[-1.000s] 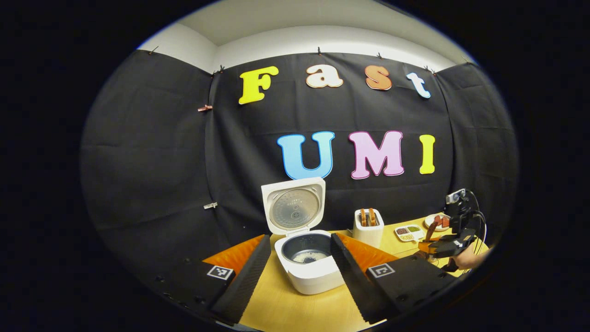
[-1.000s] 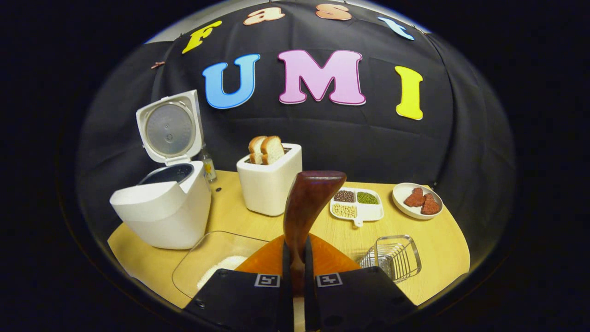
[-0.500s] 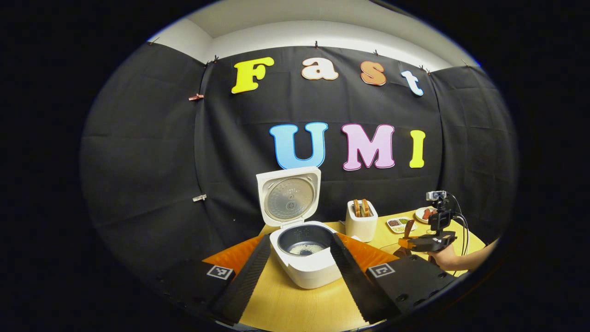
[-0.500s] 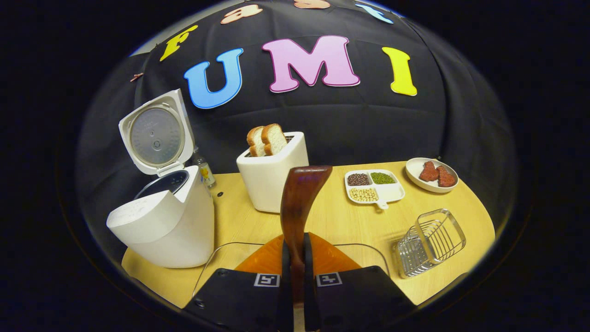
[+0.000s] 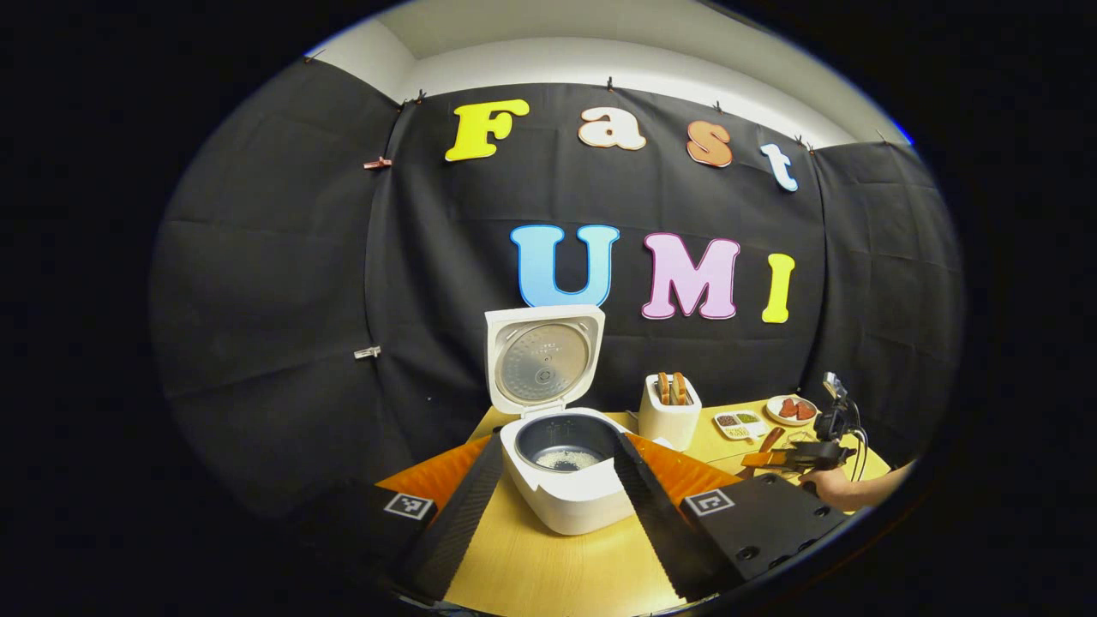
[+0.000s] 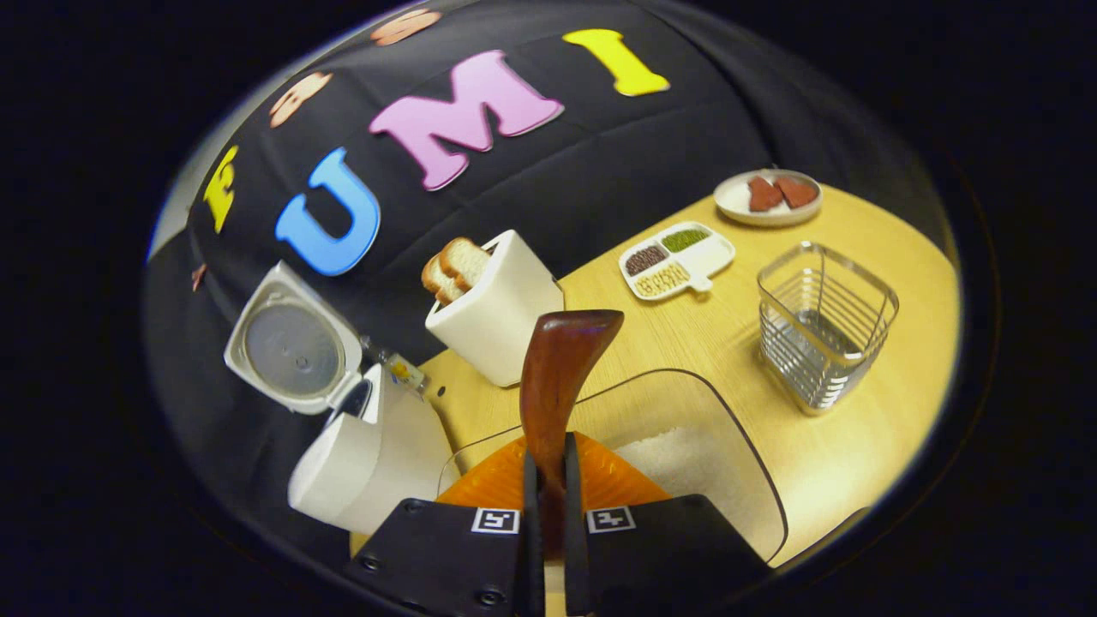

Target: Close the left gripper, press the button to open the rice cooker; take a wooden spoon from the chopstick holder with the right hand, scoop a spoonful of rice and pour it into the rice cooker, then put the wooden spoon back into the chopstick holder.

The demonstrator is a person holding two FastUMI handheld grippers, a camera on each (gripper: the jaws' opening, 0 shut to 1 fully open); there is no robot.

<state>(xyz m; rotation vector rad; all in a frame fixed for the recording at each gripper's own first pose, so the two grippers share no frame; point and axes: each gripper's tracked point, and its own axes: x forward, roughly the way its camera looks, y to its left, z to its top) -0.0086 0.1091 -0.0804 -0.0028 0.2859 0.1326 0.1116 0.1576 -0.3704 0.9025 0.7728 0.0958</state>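
The white rice cooker (image 5: 566,501) stands open, lid (image 5: 542,360) upright, a little rice in its pot. My left gripper (image 5: 558,441) is open, one finger on each side of the cooker's front, holding nothing. In the right gripper view, my right gripper (image 6: 548,467) is shut on the handle of the dark wooden spoon (image 6: 557,377), whose bowl points up and away. A glass dish of rice (image 6: 686,458) lies just beyond it. The wire chopstick holder (image 6: 823,321) stands to the right, with nothing in it. The left gripper view has the right gripper (image 5: 801,458) far right, in a hand (image 5: 844,490).
A white toaster (image 6: 497,304) with bread slices stands behind the glass dish, and the rice cooker (image 6: 368,454) is at its left with a small bottle (image 6: 398,368) beside it. A divided dish of beans (image 6: 677,257) and a plate of meat (image 6: 769,195) sit at the back right.
My right gripper has rolled and swung right with the spoon, so the wire holder now looms larger and nearer. My left gripper has drawn back slightly from the cooker and stays open.
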